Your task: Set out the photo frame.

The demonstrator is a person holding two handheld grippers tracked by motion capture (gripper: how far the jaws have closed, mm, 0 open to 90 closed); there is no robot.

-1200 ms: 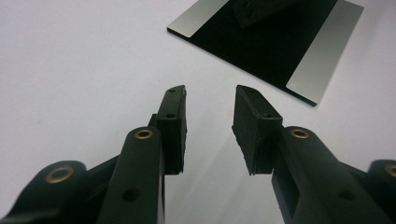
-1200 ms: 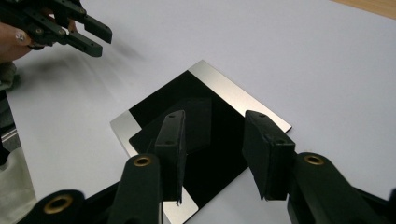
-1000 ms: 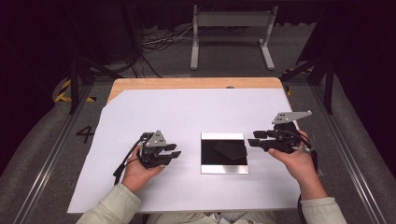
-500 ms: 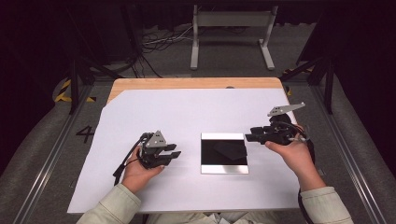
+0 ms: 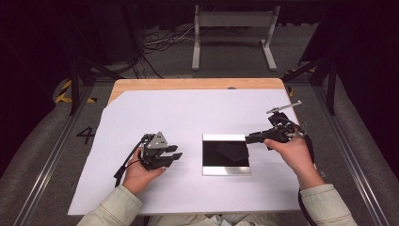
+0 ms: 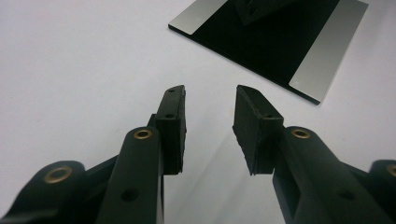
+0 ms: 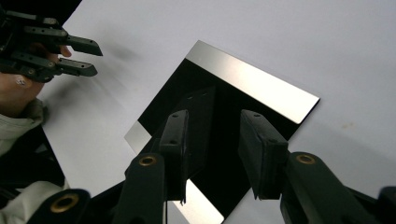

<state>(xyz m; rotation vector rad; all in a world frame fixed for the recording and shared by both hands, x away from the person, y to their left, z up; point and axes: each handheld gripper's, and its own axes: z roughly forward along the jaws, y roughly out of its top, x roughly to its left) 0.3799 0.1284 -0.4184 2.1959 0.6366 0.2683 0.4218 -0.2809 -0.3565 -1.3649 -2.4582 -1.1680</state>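
Note:
A square glossy plate (image 5: 219, 160), dark in the middle with silver strips along two sides, lies flat on the white sheet (image 5: 188, 113). My right gripper (image 5: 248, 138) reaches in from the right, its tips over the plate's upper right corner. In the right gripper view my right gripper (image 7: 215, 114) hangs above the plate (image 7: 254, 81); its jaws have just been closing, still apart, with nothing between them. My left gripper (image 5: 178, 155) rests on the sheet left of the plate. In the left gripper view my left gripper (image 6: 208, 91) stands open on bare sheet, the plate (image 6: 280, 44) ahead to the right.
The white sheet covers most of a wooden table (image 5: 188, 84). Behind the table a white metal stand (image 5: 233, 28) and cables (image 5: 160, 44) sit on the floor. My left gripper (image 7: 88, 58) also appears at the upper left of the right gripper view.
My right gripper has moved left and slightly down, from beside the plate to over its corner, and its jaws stand narrower. The left gripper has stayed put.

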